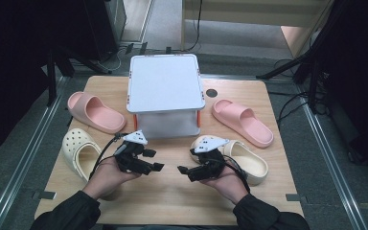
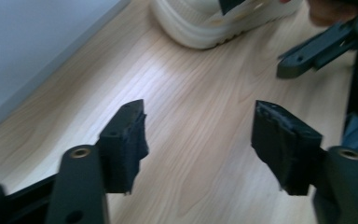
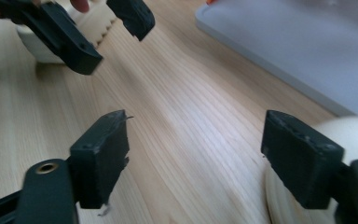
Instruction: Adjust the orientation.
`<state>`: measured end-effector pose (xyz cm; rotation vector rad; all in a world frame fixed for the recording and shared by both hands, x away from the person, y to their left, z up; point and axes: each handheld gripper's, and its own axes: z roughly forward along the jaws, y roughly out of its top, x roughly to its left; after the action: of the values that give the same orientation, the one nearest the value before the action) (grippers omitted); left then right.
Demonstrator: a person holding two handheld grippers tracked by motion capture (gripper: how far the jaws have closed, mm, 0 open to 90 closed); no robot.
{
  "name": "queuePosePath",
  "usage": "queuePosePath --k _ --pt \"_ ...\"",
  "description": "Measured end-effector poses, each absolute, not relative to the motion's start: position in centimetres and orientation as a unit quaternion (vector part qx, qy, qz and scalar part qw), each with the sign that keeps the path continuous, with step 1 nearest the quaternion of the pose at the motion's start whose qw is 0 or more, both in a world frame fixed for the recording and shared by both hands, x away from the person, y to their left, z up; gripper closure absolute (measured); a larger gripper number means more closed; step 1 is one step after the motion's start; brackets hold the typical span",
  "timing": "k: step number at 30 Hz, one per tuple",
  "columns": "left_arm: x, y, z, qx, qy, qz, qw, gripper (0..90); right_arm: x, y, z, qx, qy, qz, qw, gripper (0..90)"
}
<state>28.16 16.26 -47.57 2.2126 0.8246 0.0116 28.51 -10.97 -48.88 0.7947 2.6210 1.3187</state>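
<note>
While facing each other, left gripper [image 1: 156, 160] and right gripper [image 1: 184, 172], fingers wide, apparently empty.

High view overhead; gripper views low, facing, sharing table [image 1: 172, 191]

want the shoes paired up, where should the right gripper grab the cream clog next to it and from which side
Probably the clog's side wall at the open heel end, coming down from above. The clog lies sole-down with its opening facing up, so one jaw can drop inside and one outside the thin rim. The right gripper is open and empty beside it.
</note>
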Motion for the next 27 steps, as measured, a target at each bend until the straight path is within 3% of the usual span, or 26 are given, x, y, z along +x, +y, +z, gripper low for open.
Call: queuePosePath --k 5,11,20,27 --pt "27.9 16.7 -47.4 0.870 0.332 0.004 0.364 39.0 28.3 -10.8 -48.7 0.267 0.858 0.436 0.042 28.7" --pt "27.6 17.2 -46.8 0.858 0.314 -0.027 0.405 42.5 28.4 -11.5 -48.3 0.273 0.852 0.446 0.028 33.6" --pt "27.8 17.6 -46.8 0.861 0.319 0.001 0.396 34.8 28.3 -12.1 -47.8 0.277 0.846 0.455 0.032 39.9" --pt "27.7 18.3 -46.4 0.856 0.324 0.004 0.403 47.3 28.2 -12.1 -47.6 0.259 0.846 0.465 0.029 45.3"
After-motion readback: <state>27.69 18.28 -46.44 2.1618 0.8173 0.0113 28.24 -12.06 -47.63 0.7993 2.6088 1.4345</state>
